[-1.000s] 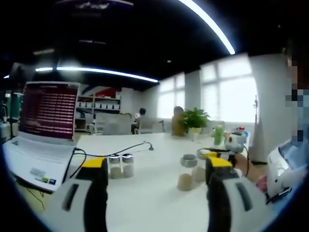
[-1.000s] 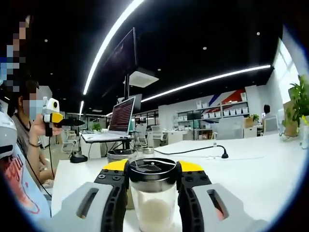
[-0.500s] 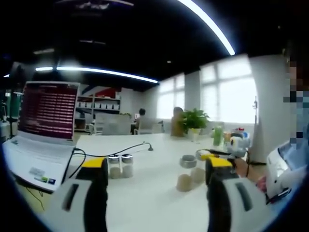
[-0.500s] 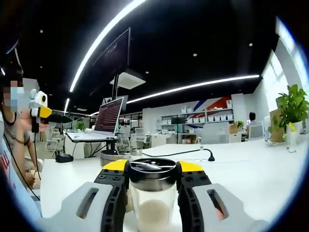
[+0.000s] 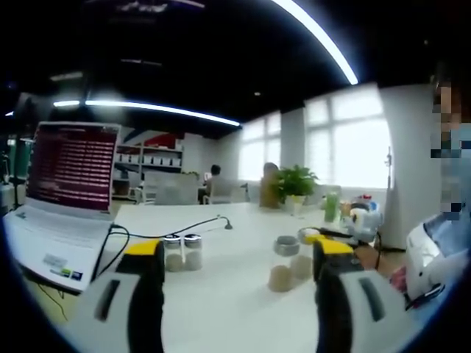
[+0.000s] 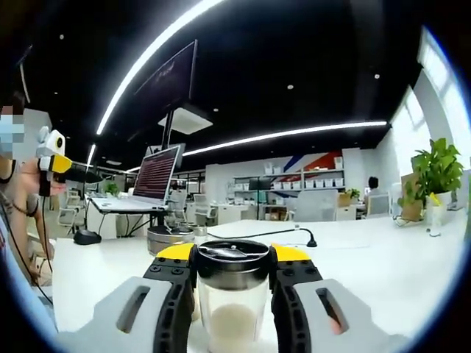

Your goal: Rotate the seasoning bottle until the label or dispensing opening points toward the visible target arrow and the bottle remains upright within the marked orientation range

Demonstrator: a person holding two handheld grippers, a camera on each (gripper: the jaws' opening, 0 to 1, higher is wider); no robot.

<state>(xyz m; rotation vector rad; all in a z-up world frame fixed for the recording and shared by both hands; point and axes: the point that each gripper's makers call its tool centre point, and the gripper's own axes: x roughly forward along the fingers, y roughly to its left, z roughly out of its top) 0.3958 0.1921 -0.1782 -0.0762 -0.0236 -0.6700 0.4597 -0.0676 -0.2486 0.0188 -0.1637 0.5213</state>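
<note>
Between the right gripper's [image 6: 232, 283] jaws, the seasoning bottle [image 6: 232, 294] stands upright, clamped for turning; no target arrow is discernible. Left gripper [image 5: 239, 283] hangs idle, jaws apart.

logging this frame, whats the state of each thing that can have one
right tongs: shut on seasoning bottle
seasoning bottle: upright, lid on, partly filled with pale powder
left tongs: open, holding nothing
laptop: open, screen lit
two small jars: upright, lids on
</note>
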